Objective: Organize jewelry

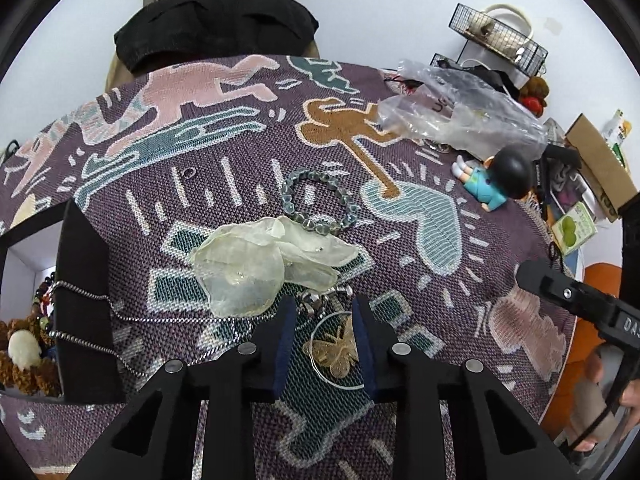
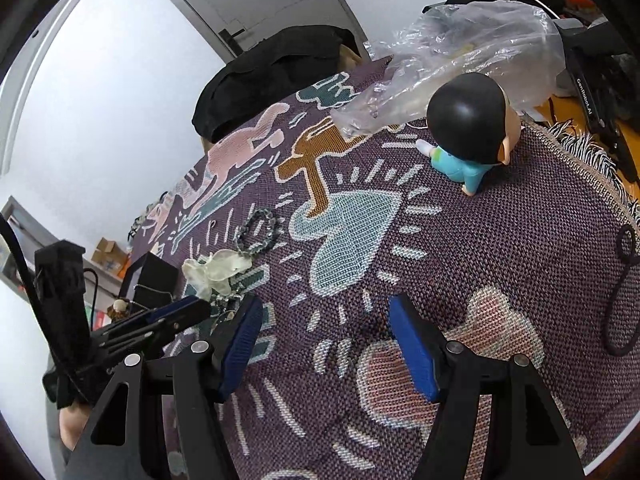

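Left tool (image 1: 325, 312) angled down over the woven purple cloth (image 1: 460, 320) covering the tabletop, jaws narrowed but not together. Between the blue pads: a thin wire hoop with a gold butterfly charm (image 1: 335, 350), lying flat on the cloth — pads flanking it, no contact visible on either side. Just ahead of the fingertips, a small silver tangle of jewelry (image 1: 320, 300), touching the lower edge of a pale sheer fabric flower (image 1: 260, 264). Beyond the flower, a grey beaded bracelet (image 1: 318, 202), its near arc overlapping the petals. Further out, a tiny silver ring (image 1: 191, 172) alone on bare cloth.

At the left margin, a black open box (image 1: 84, 300) with silver chains (image 1: 88, 294) draped over its wall and trailing onto the cloth toward the tool; beads and brown pieces inside, too crowded to sort out.

Right tool (image 2: 326, 340) set well apart from the left, jaws wide with nothing between them, only cloth beneath. Open cloth ahead of it across the blue heart pattern. Far right side busier — a black-haired figurine in blue (image 2: 468, 136) lying near the fringed cloth edge, a crumpled clear plastic bag (image 2: 460, 52) behind it, a dark cord loop (image 2: 622, 292) close to the rim. Black garment (image 1: 216, 28) heaped at the far edge.
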Motion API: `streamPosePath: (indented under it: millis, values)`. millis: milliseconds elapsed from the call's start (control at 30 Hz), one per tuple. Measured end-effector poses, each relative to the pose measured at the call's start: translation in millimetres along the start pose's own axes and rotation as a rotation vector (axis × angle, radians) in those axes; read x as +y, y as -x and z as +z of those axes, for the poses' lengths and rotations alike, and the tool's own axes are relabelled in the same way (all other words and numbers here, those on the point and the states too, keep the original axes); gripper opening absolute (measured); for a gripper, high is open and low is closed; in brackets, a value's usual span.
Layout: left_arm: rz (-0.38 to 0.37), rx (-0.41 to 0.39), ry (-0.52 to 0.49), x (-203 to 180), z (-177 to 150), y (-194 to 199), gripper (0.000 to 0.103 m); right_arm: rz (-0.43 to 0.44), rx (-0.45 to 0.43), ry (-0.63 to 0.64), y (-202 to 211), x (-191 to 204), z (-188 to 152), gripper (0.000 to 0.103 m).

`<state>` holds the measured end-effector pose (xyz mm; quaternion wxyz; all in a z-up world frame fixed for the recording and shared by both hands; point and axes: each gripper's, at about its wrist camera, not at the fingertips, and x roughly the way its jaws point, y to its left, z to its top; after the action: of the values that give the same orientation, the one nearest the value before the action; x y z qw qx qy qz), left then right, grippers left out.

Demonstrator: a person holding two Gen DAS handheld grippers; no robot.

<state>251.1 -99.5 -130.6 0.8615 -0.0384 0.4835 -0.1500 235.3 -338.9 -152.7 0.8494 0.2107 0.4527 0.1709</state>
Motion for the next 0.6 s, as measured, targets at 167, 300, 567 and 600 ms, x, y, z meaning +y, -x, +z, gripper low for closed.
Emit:
streamPosePath:
  millis: [167,300,567,600]
  values:
    - [0.01,0.031,0.001,-1,5,-14,0.03,-0.006,0.002,-0.002,-1,-2,0,0.067]
    - [0.018,0.065,0.01,0,7,-27,0.03,-0.008,0.006,-0.005,-2,-3,-1,0.067]
    - [0.042,0.052,-0.042,-4,8,-30,0.026,-0.009,0.018,0.005,-7,0,-2,0.067]
    - [0.044,0.052,-0.052,-4,7,-29,0.023,-0.009,0.021,0.011,-8,2,-3,0.067]
